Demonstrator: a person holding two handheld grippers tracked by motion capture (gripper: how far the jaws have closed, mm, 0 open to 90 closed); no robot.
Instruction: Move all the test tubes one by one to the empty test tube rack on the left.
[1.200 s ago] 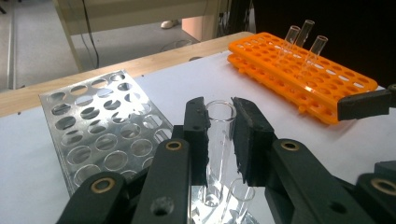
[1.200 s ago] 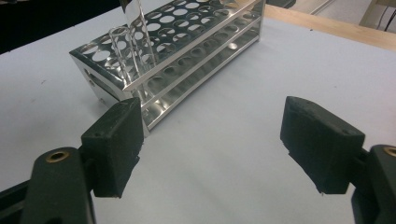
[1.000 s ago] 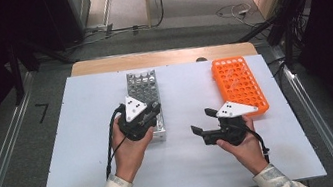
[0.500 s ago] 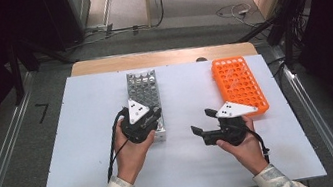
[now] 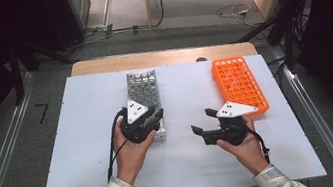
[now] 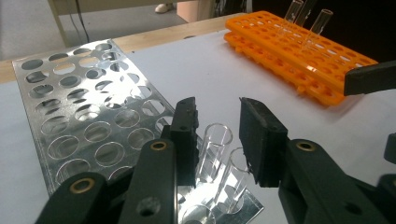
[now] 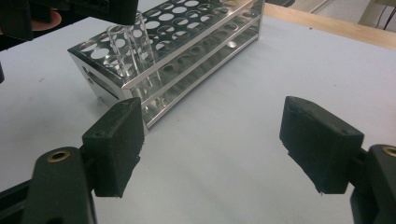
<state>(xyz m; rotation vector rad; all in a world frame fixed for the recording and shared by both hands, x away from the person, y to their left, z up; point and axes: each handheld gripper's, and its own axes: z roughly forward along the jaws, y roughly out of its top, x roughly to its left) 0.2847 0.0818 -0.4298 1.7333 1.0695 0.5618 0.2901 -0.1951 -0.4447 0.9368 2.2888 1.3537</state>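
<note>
A silver metal tube rack (image 5: 142, 89) lies on the white table, and my left gripper (image 5: 157, 117) hangs over its near corner. In the left gripper view two clear glass tubes (image 6: 215, 144) stand in the rack's (image 6: 79, 116) near holes. My left gripper (image 6: 217, 109) has just been opening its jaws, which now stand apart on either side of one tube without pressing it. To the right, my right gripper (image 5: 203, 122) is open and empty above bare table, as also seen in its own view (image 7: 210, 140). There the same tubes (image 7: 126, 46) rise from the rack (image 7: 196, 28).
An orange plastic rack (image 5: 236, 82) lies at the right of the table, behind my right hand. A few clear tubes (image 6: 320, 23) stand at its far end. A wooden strip (image 5: 163, 56) runs along the table's far edge, with cables on the floor beyond.
Both hands have kept their places. In the high view the opening of the left jaws is too small to make out.
</note>
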